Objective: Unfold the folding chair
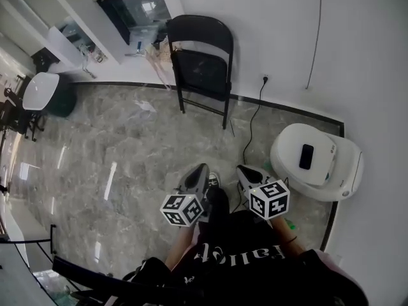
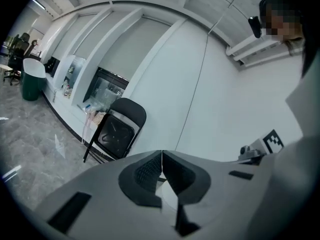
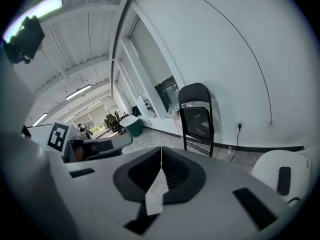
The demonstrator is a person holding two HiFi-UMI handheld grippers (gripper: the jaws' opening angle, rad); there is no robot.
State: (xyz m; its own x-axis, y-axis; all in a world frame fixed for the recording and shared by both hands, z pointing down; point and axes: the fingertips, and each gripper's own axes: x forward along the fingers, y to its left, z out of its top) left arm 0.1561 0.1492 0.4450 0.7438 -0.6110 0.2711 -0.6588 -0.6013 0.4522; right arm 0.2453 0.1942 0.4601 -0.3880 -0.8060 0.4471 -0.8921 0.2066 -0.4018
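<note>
A black folding chair point(image 1: 201, 65) stands folded flat against the white wall at the far side of the marble floor. It also shows in the left gripper view, the chair point(image 2: 118, 129) left of centre, and in the right gripper view, the chair point(image 3: 197, 116) right of centre. My left gripper point(image 1: 203, 169) and right gripper point(image 1: 243, 169) are held close to the person's body, well short of the chair, both pointing toward it. Each has its jaws shut with nothing between them. The left gripper point(image 2: 161, 156) and right gripper point(image 3: 161, 151) both show closed tips.
A white round appliance point(image 1: 317, 160) sits on the floor at the right, with a black cable point(image 1: 250, 129) running to a wall socket point(image 1: 264, 78). A green bin point(image 1: 43, 94) and a glass cabinet point(image 1: 137, 14) stand at the back left. Bare marble floor lies between me and the chair.
</note>
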